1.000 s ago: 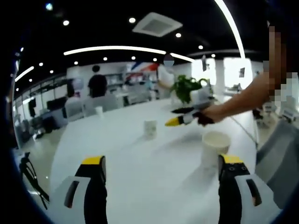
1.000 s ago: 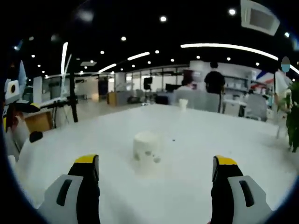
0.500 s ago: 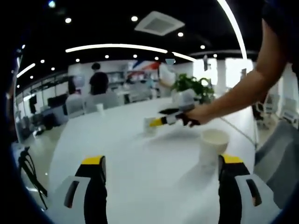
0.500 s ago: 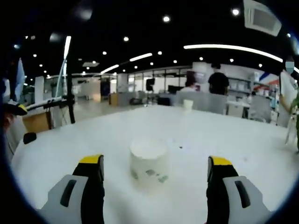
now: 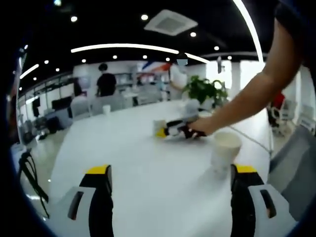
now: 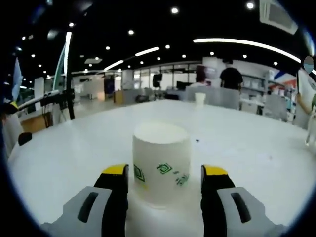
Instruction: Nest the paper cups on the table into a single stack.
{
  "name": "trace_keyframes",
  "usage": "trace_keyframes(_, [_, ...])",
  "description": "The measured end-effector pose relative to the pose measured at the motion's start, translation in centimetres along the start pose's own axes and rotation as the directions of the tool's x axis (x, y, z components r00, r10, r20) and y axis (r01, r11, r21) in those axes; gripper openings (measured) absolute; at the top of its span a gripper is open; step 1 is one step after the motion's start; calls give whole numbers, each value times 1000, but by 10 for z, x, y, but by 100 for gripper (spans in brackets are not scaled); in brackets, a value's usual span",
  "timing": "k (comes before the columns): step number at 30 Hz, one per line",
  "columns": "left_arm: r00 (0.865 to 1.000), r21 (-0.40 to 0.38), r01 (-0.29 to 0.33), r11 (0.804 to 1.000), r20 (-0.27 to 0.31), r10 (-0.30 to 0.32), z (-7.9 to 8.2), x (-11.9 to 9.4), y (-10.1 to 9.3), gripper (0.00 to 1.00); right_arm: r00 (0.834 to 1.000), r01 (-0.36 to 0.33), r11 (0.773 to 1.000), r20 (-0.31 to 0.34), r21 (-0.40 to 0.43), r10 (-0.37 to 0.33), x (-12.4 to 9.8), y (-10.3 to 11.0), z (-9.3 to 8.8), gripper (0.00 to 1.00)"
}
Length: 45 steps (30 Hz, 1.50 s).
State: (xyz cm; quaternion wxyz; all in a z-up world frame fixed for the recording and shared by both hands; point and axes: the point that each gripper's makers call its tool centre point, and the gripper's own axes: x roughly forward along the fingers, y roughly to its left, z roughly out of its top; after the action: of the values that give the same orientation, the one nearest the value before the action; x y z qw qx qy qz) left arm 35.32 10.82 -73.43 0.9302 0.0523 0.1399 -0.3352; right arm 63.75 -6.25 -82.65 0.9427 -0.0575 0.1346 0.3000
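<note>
Left gripper (image 5: 170,177) hovers low over the white counter (image 5: 148,163), fingers wide apart, holding nothing. Going left to right in the left gripper view: a small far paper cup (image 5: 106,109) stands near the counter's far edge, a middle cup (image 5: 159,126) sits mid-counter with the right gripper (image 5: 163,132) at it, tip touching or just beside it, then a near cup (image 5: 225,148) stands upright, mouth up, just beyond the left gripper's right finger, with the person's forearm (image 5: 247,96) reaching across above it. Potted plant (image 5: 201,91) sits behind. In the right gripper view the right gripper (image 6: 165,185) has its fingers closed in around an upside-down cup with green print (image 6: 161,165), one finger on each side; contact looks close but a firm squeeze cannot be told, left finger looks touching, right finger has a slight gap. The far cup (image 6: 199,98) shows beyond it. Step in hand looks like grabbing this inverted cup. To do it well: close gently on the mid wall so the paper does not crush, keep it centred between the fingers, lift straight up, then flip it to match the upright cup before nesting. Risk: the cup slides on the smooth counter if only one finger pushes.
</note>
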Motion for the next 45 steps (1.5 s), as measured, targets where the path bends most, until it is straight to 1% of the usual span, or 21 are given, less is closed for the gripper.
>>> trace_keyframes(2, [1000,2,5,1000,-6,-5,-2,0,-1,98,1000,-1,1000,8,-3,1,1,1,2,52])
trace_keyframes(4, [1000,2,6,1000,-8,-6,-3,1,-2,98,1000,6,1000,3,-12,-6,1,0,2,43])
trace_keyframes(8, [1000,-4,4,1000,-6,-4,-2,3,-2,98,1000,3,1000,5,5,-3,-1,0,1,42])
trace_keyframes(12, [1000,0,9,1000,0,-9,1,5,-3,98,1000,-7,1000,2,-1,7,-3,1,2,41])
trace_keyframes(19, [1000,2,15,1000,5,-15,4,7,-4,98,1000,-17,1000,16,-3,17,-6,1,11,41])
trace_keyframes(23, [1000,3,18,1000,9,-18,6,7,-5,98,999,-22,1000,24,-4,22,-6,-3,16,41])
trace_keyframes(25, [1000,3,18,1000,9,-18,7,7,-5,98,1000,-26,1000,11,3,26,-7,-3,17,40])
trace_keyframes(33, [1000,-1,21,1000,11,-21,8,6,-7,98,1000,-25,999,-16,-25,25,-14,-5,31,41])
trace_keyframes(35, [1000,-3,22,1000,12,-22,9,6,-8,98,1000,-25,999,-16,-25,25,-15,-6,33,41])
trace_keyframes(45, [999,-11,30,999,22,-30,14,4,-8,98,1000,-21,999,-5,-36,21,-24,-8,58,40])
